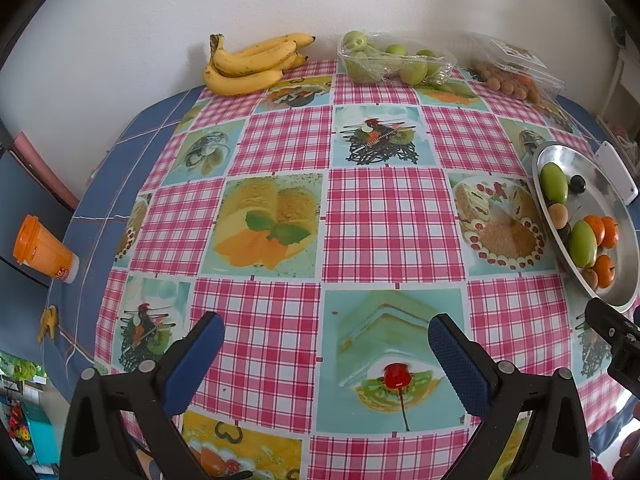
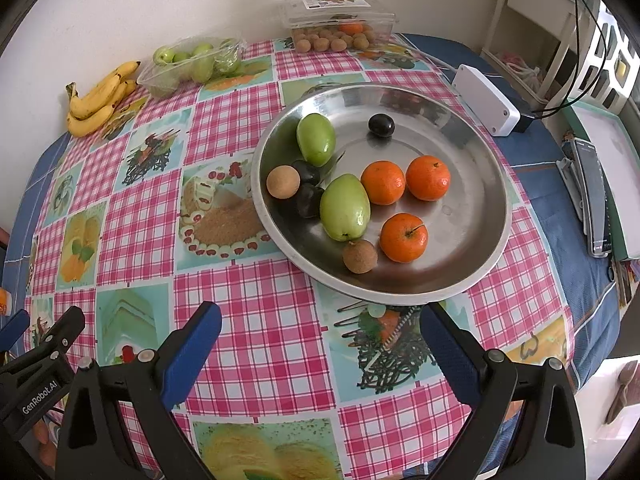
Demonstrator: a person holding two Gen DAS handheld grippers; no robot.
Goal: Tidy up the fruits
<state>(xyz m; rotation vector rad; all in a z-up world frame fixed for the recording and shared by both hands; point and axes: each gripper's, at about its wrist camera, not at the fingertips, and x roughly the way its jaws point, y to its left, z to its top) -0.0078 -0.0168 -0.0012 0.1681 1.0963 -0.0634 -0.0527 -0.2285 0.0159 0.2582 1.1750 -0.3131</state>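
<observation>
1. Lying in the round, shiny metal plate (image 2: 472,200), the two smooth oval green fruits (image 2: 345,207) keep their long axes running near to far; the nearer one points its narrow end toward the far side, and the farther one (image 2: 316,139) tilts slightly to the left.
2. Three round orange tangerines (image 2: 404,237) with dimpled skin sit right of the green pair, the nearest one showing a short stem.
3. Two rough brown round fruits (image 2: 283,182) and three glossy dark plums (image 2: 381,124) share the plate.
4. At the far edge of the checked pink tablecloth (image 1: 392,208), the yellow banana bunch (image 1: 248,62) lies with its stem to the left and tips to the right, beside a clear plastic tray of green fruits (image 1: 394,60) and a clear lidded box of brown fruits (image 2: 340,20).
5. The left gripper (image 1: 326,334) and the right gripper (image 2: 320,324) hover with blue textured pads spread wide, holding nothing.
</observation>
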